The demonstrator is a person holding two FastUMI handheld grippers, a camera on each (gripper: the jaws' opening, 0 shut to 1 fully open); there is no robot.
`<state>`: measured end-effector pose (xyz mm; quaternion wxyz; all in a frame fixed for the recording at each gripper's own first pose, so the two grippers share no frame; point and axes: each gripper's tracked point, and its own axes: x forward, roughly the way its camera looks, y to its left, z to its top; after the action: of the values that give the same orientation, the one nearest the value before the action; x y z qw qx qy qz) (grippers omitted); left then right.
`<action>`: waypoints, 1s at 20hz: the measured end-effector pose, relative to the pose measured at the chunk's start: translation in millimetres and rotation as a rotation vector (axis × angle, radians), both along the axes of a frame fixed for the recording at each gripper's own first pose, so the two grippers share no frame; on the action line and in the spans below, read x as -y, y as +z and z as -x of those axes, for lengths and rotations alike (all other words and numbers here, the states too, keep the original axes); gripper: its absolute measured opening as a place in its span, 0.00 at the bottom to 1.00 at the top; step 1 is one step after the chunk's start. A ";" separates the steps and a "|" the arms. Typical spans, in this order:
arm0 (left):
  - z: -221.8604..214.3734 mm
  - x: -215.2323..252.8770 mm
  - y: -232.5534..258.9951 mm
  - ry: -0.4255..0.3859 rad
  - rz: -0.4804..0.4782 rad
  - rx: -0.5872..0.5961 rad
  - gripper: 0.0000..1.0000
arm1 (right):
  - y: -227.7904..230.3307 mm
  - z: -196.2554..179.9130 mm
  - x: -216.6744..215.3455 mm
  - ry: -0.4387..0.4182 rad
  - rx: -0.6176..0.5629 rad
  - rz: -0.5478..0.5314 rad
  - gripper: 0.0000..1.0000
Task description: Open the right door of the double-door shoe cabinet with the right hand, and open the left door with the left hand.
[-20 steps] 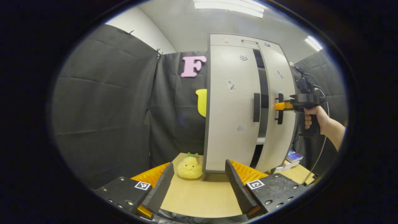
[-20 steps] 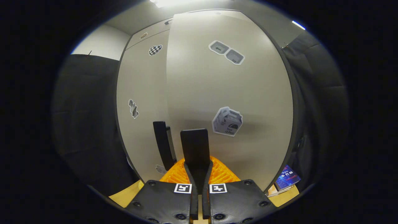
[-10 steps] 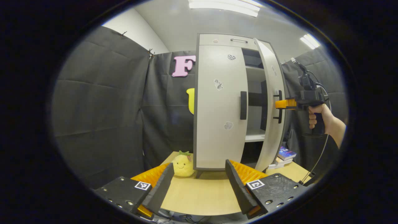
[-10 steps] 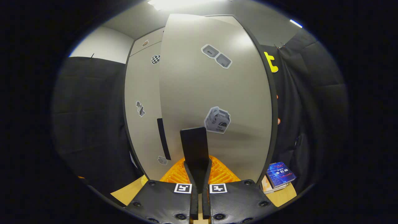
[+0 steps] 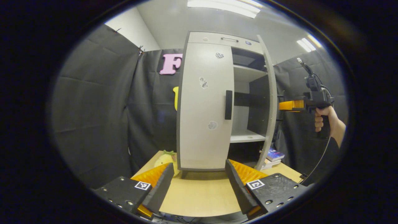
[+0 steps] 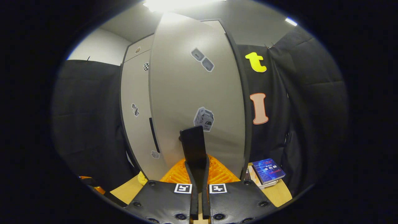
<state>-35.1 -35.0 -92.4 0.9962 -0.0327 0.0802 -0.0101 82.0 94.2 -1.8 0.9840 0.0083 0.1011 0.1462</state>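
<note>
The left tongs hang low with their two fingers spread wide apart, gripping nothing. In the left gripper view the right tongs are held level, out to the side, by a hand wrapped round the grip, forearm bare. In the right gripper view the right tongs are pressed nearly together on a dark door handle.

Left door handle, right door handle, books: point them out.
left door handle [image 5: 228, 105], left gripper view, mid bar.
right door handle [image 6: 193, 146], right gripper view, bar above the fingers.
books [image 6: 268, 170], right gripper view, top cover.
</note>
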 end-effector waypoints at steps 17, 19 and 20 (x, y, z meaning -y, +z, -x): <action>-18.5 45.4 -4.9 -0.135 0.064 -0.001 0.95 | 16.8 21.6 104.0 -0.129 0.035 0.061 0.05; -18.8 44.9 -3.2 -0.137 0.070 0.006 0.95 | 18.1 21.1 115.5 -0.146 0.040 0.072 0.05; -19.5 44.9 -3.3 -0.141 0.069 0.008 0.95 | 19.6 21.5 120.5 -0.153 0.041 0.074 0.09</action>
<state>-15.6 -79.9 -95.7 0.9916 -0.0610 0.0777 -0.0832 60.4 -26.3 17.8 0.9938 -0.0234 0.0852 0.0670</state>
